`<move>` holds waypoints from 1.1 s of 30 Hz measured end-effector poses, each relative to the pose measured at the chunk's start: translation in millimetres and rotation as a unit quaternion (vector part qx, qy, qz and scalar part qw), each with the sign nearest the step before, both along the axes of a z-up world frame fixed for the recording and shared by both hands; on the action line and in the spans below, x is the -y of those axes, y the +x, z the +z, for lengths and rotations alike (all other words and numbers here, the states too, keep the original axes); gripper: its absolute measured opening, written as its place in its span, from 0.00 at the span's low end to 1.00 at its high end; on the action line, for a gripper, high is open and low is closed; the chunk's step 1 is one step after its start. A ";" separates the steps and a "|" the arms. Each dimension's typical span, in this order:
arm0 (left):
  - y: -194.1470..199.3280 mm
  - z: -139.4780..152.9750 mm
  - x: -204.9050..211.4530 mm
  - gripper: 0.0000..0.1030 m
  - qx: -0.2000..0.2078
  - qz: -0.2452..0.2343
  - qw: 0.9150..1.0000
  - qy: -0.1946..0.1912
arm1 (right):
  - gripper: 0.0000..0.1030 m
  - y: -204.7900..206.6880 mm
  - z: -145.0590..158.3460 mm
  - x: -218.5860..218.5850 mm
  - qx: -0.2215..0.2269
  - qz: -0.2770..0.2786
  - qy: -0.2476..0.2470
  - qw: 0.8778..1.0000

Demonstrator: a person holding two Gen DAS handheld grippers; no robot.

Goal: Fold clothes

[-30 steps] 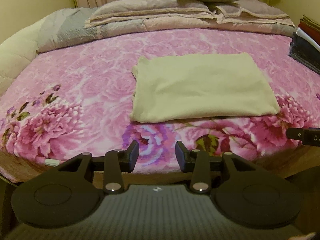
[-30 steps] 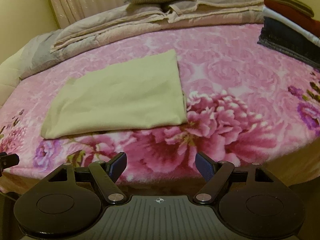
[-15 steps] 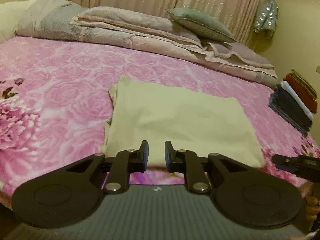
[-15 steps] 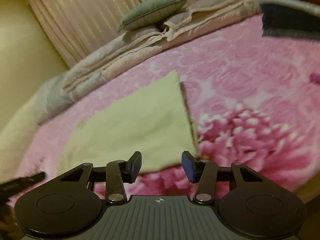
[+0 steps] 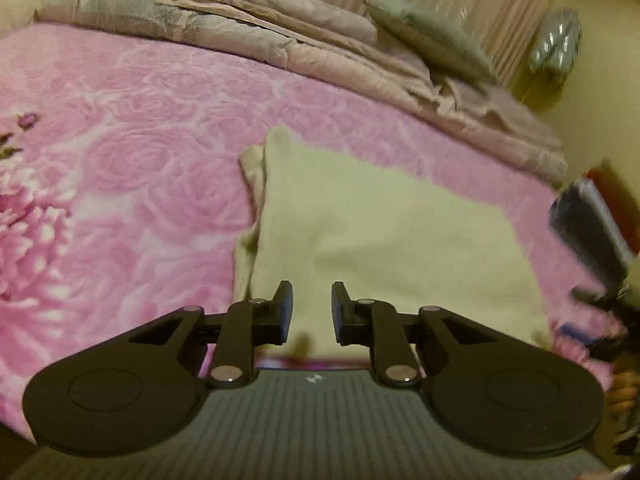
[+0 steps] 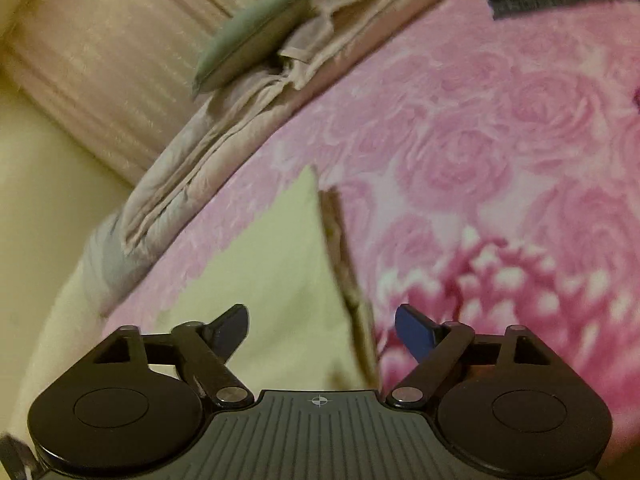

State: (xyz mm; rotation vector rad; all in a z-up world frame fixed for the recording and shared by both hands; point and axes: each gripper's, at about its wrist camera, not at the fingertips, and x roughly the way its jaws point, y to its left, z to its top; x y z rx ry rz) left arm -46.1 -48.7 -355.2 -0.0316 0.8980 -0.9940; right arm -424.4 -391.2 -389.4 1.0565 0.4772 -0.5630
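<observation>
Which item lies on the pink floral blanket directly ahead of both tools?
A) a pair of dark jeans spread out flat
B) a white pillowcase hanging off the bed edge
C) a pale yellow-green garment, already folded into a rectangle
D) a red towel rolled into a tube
C: the pale yellow-green garment lies flat as a rectangle on the pink floral blanket, with the left tool and right tool open over its near edge.

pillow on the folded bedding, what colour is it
Grey-green pillow, clearest in the left wrist view.

We see the folded pale-yellow cloth garment (image 5: 384, 240) lying on the pink rose-patterned blanket (image 5: 132, 168); far behind it, the folded beige quilts (image 5: 280, 32), with the grey-green cushion (image 5: 432, 44) on them.
</observation>
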 end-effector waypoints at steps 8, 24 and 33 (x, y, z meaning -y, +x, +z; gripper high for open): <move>49.6 -12.6 5.5 0.16 -0.148 0.027 0.986 -0.077 | 0.64 12.8 -15.0 55.6 0.055 -0.007 0.064 0.996; 86.3 -53.5 52.7 0.13 -0.214 0.010 0.974 -0.068 | 0.18 66.1 -4.6 51.9 -0.032 0.003 0.044 0.999; 98.3 -35.5 8.3 0.15 -0.219 0.034 0.969 -0.111 | 0.17 207.7 85.3 -121.7 -0.259 0.143 -0.357 0.886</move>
